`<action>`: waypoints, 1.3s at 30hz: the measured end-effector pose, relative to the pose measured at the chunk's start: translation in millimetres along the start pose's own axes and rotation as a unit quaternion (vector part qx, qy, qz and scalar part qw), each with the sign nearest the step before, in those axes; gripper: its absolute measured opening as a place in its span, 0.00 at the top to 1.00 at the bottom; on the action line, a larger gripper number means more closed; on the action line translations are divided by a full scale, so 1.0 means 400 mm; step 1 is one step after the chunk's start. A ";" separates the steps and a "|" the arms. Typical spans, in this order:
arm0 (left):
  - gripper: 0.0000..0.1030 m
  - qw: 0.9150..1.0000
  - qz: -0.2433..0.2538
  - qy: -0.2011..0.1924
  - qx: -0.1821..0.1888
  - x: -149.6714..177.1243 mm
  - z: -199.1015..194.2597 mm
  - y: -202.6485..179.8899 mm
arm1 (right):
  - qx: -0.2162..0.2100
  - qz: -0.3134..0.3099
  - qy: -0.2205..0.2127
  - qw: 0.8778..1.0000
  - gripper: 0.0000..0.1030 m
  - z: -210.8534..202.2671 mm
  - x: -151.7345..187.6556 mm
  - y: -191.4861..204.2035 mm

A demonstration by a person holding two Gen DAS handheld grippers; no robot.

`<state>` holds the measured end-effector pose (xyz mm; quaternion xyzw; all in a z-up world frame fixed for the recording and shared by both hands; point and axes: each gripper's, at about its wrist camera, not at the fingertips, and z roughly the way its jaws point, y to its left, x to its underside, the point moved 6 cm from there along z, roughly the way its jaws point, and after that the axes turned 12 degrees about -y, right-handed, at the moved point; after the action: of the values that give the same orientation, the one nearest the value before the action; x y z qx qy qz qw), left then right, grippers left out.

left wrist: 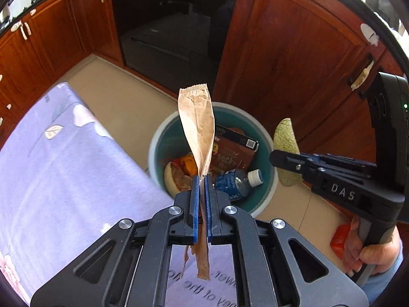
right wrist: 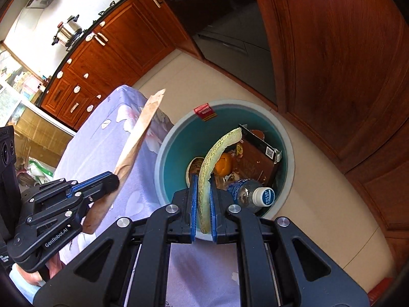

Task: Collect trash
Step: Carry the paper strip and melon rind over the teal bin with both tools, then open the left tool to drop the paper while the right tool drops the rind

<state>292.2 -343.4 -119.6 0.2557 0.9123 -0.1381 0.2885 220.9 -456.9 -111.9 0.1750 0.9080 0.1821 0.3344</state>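
Observation:
My left gripper is shut on a brown paper wrapper that stands up from the jaws, held above the near rim of a round teal trash bin. My right gripper is shut on a curved melon rind, held over the same bin. In the bin lie a plastic water bottle, a brown Pocky box, an orange peel and other scraps. The right gripper shows in the left wrist view with the rind; the left gripper shows in the right wrist view with the wrapper.
A table with a lilac flowered cloth stands left of the bin on the beige tiled floor. Wooden cabinets and a black oven stand behind the bin. A red object lies on the floor at the right.

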 end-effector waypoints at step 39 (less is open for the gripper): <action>0.04 0.992 -0.003 -0.092 -0.088 0.084 -0.288 0.043 | 0.075 -0.084 -0.048 0.992 0.07 -0.235 0.031 0.104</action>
<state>225.5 -269.8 -50.0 0.2131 0.8911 -0.0816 0.3923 157.0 -435.4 -33.3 0.1317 0.9134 0.0759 0.3775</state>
